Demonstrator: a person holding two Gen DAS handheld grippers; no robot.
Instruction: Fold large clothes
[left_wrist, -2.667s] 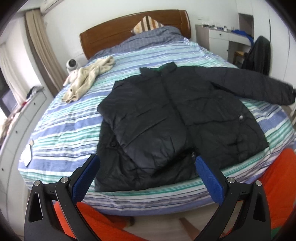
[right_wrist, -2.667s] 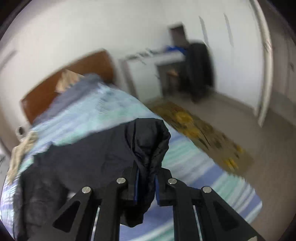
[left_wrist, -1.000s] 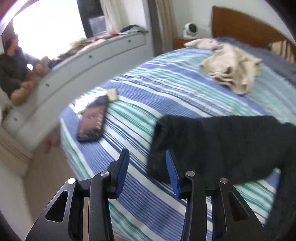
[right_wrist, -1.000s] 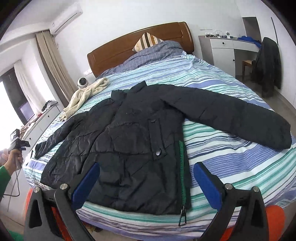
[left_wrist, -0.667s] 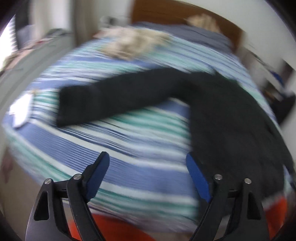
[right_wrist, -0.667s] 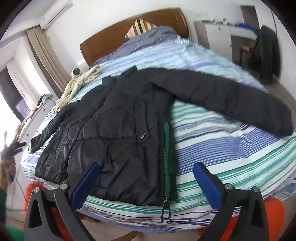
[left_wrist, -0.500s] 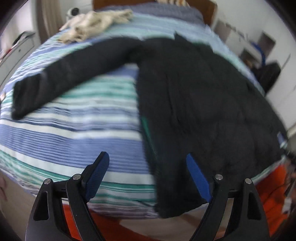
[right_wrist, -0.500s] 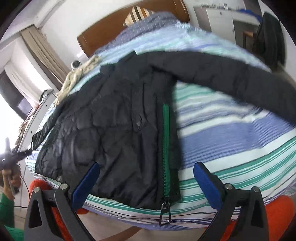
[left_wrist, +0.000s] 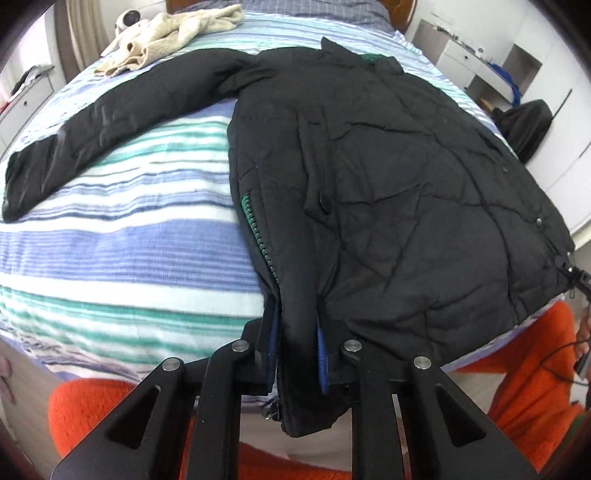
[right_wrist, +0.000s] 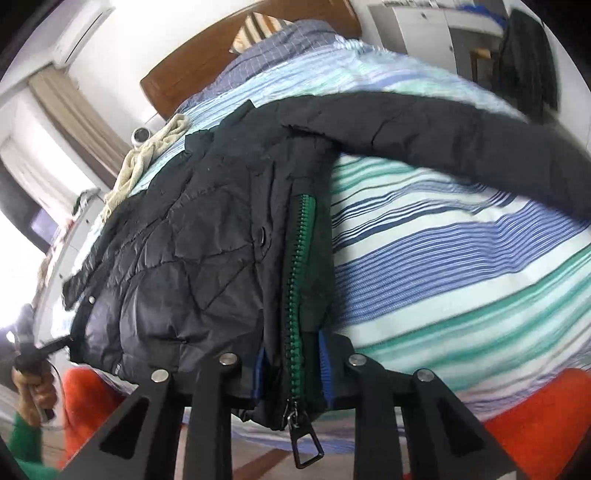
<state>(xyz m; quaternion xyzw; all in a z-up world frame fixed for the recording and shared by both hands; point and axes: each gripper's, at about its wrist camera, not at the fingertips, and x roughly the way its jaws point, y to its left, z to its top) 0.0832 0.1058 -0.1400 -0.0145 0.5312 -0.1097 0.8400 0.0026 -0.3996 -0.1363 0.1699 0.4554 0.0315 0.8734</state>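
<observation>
Both claws have just closed, left claw (left_wrist: 295, 354) and right claw (right_wrist: 293, 365) apparently clamping the black jacket's (left_wrist: 388, 177) hem on the striped bed (left_wrist: 122, 236).

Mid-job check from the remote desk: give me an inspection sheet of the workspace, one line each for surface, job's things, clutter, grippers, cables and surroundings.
Surface: bed with blue, green and white striped cover, no bare mattress seen.
Job's things: black quilted jacket lies spread flat, both sleeves out to the sides, green zipper at the hem corner.
Clutter: cream knitted garment near the headboard; small white round device beside it.
Grippers: left gripper and right gripper have just closed, each clamped on a hem corner of the jacket.
Cables: thin dark cord at the right edge of the left view.
Surroundings: wooden headboard, white desk, dark garment on a chair.
</observation>
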